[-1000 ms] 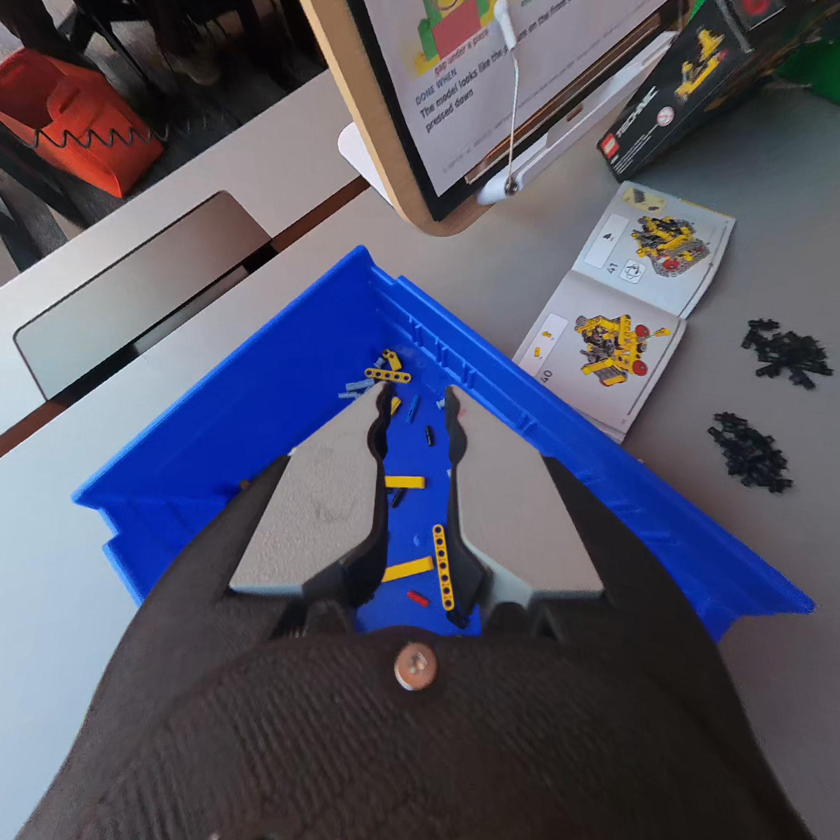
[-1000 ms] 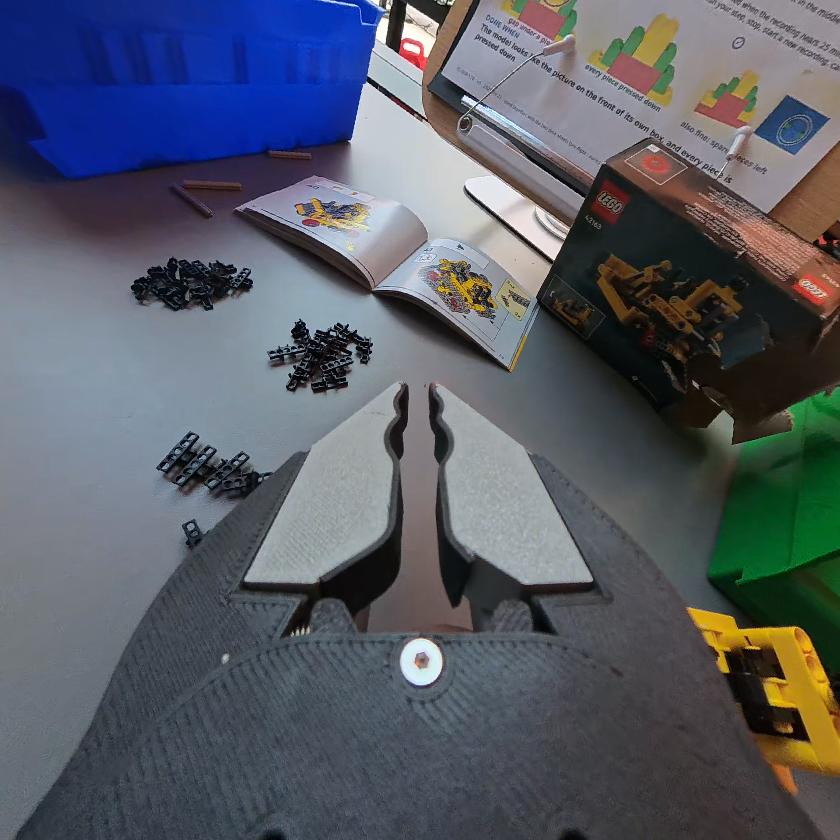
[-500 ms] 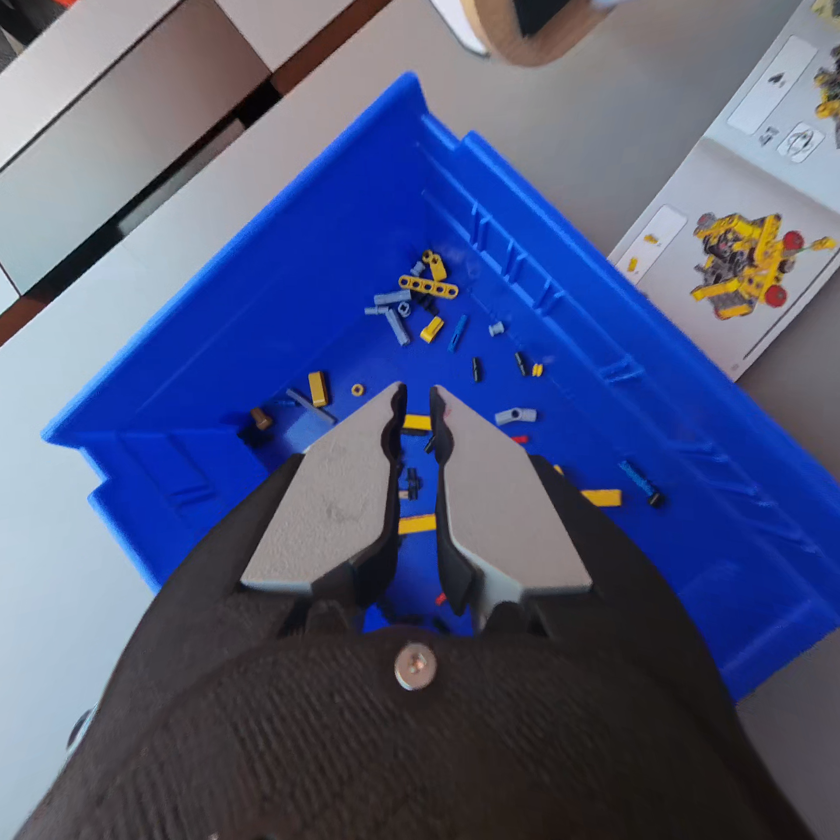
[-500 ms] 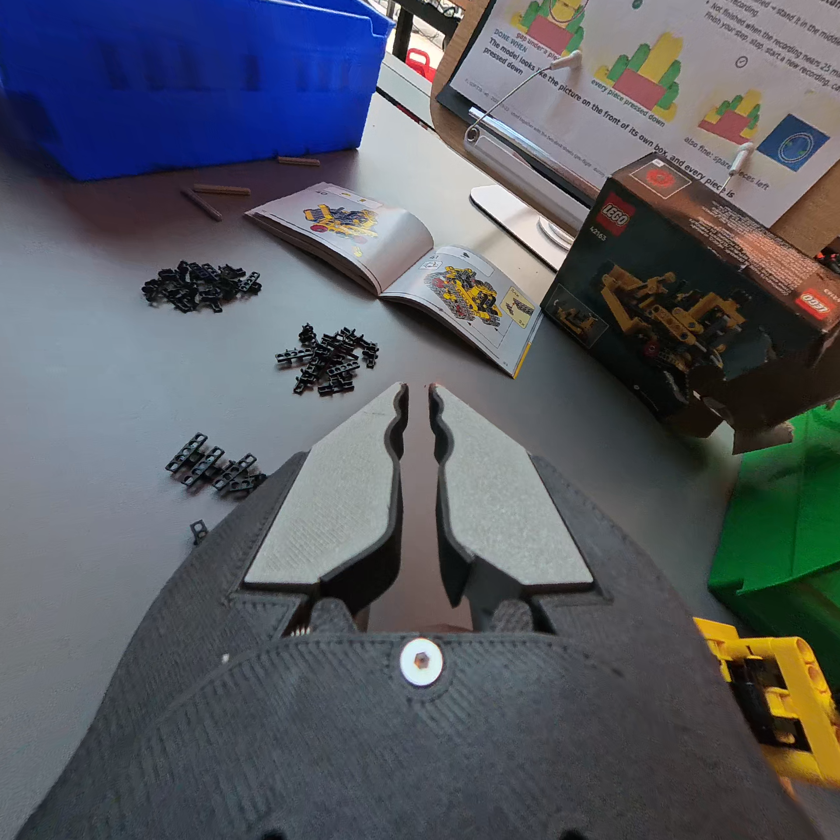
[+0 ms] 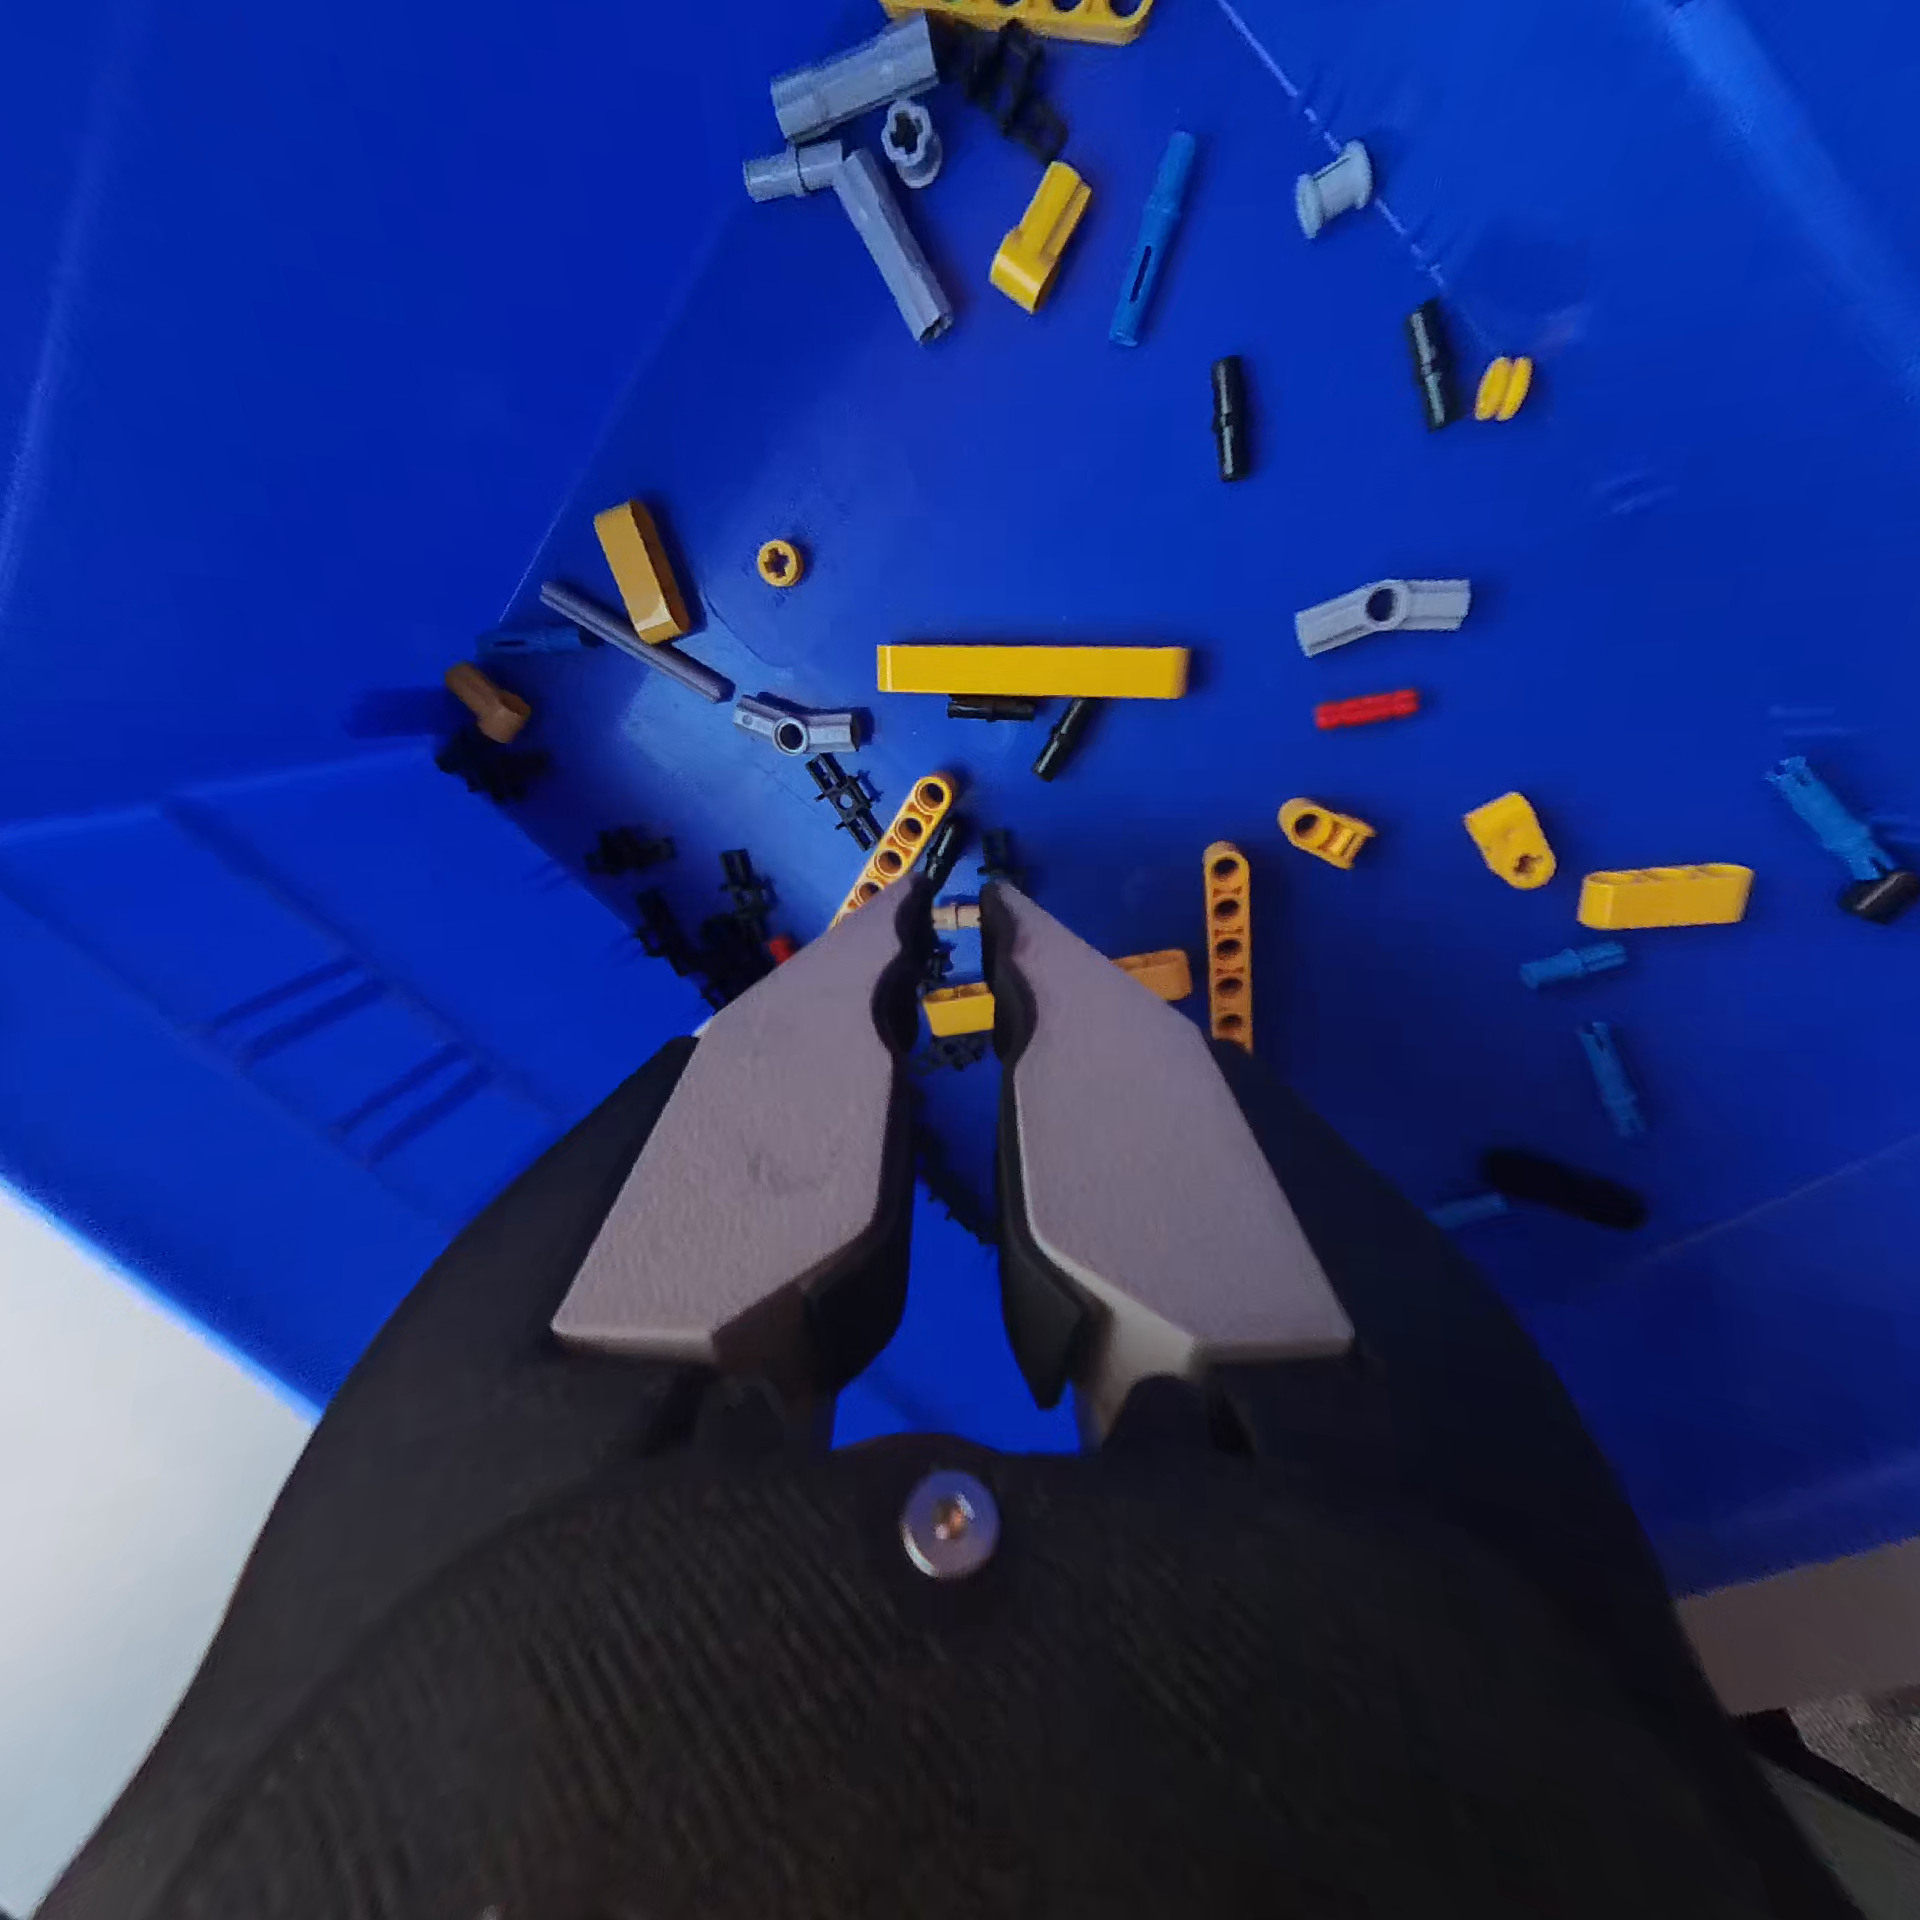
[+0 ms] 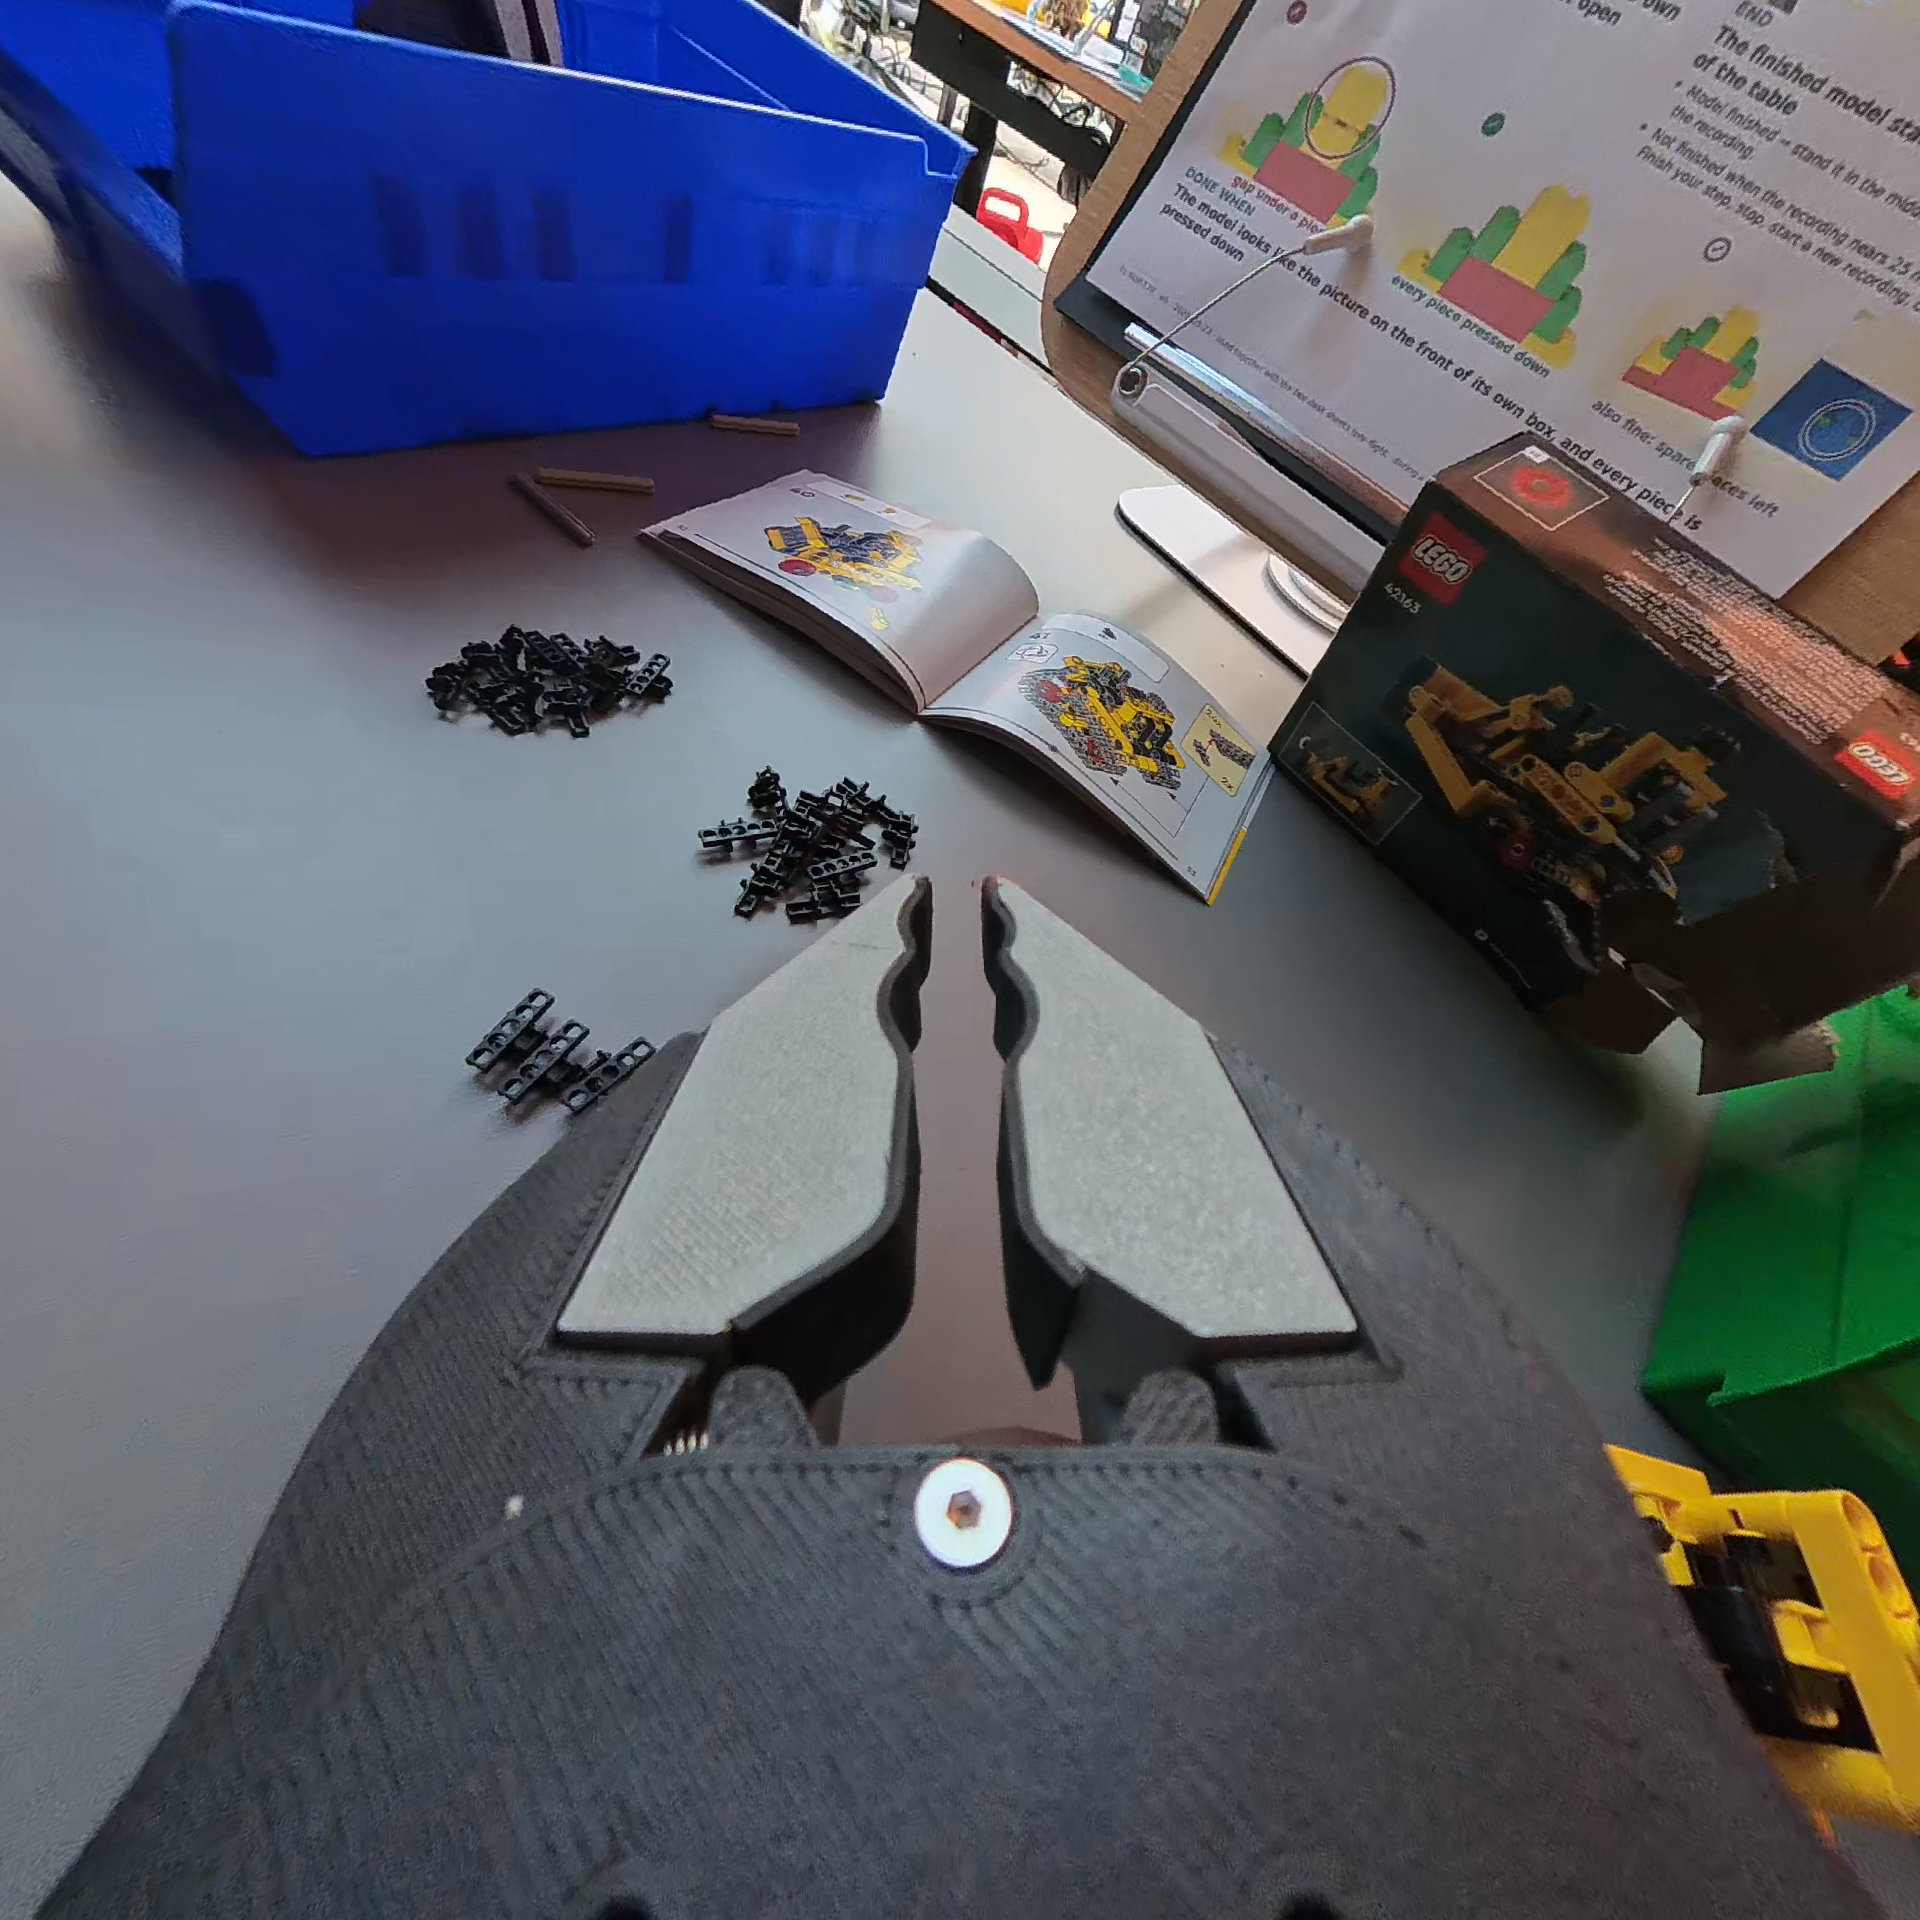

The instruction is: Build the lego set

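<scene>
My left gripper (image 5: 956, 899) is down inside the blue bin (image 5: 312, 416), its jaws closed to a narrow slit. Loose pieces lie around its tips: a long yellow beam (image 5: 1029, 670), holed yellow beams (image 5: 1226, 940), grey connectors, and black and blue pins. A small tan pin (image 5: 956, 916) shows in the slit at the tips; I cannot tell whether it is gripped. My right gripper (image 6: 956, 883) is shut and empty, low over the grey table. A partly built yellow model (image 6: 1787, 1621) sits at its lower right.
Three piles of black track links (image 6: 545, 681) (image 6: 816, 847) (image 6: 556, 1049) lie on the table. An open instruction booklet (image 6: 935, 623), the set's box (image 6: 1590, 748), a green bin (image 6: 1818, 1247) and a propped board (image 6: 1558, 208) stand ahead. The blue bin (image 6: 540, 260) is far left. Left tips to right tips: about 40 cm. My right gripper is the nearer one to the partly built yellow model (image 6: 1787, 1621): about 15 cm, against 55 cm.
My left gripper has dropped from above the bin down close to the pieces on its floor, and its jaws have narrowed. The right gripper has only drifted slightly.
</scene>
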`<state>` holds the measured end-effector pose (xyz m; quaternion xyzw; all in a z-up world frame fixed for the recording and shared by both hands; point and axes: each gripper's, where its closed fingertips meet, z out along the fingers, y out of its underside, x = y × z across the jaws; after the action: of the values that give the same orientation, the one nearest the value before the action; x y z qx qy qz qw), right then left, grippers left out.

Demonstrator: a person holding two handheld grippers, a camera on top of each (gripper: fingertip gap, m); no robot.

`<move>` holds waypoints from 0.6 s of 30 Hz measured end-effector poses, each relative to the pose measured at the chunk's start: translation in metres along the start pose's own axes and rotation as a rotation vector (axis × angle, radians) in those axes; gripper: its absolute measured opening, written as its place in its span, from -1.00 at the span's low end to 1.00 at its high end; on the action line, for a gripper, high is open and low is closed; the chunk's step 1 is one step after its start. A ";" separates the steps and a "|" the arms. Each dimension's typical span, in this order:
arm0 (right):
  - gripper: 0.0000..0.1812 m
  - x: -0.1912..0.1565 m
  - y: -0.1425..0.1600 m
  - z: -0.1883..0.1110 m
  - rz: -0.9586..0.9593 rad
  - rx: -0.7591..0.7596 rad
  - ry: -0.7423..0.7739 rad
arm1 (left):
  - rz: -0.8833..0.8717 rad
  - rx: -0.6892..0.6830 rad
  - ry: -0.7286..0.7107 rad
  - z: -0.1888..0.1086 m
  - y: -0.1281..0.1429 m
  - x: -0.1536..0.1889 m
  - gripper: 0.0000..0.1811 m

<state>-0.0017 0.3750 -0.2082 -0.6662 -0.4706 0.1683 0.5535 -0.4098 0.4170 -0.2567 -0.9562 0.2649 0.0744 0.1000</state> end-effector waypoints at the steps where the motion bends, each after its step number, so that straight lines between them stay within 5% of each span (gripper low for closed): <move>1: -0.93 0.000 -0.001 -0.001 0.000 0.004 0.000 | -0.001 -0.002 0.005 0.002 -0.001 0.000 -0.91; 18: -0.94 0.000 -0.003 -0.003 0.004 0.019 -0.005 | -0.001 -0.049 0.083 0.009 0.006 0.011 -0.90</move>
<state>-0.0013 0.3729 -0.2048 -0.6613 -0.4689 0.1757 0.5584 -0.4043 0.4085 -0.2686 -0.9607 0.2666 0.0409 0.0656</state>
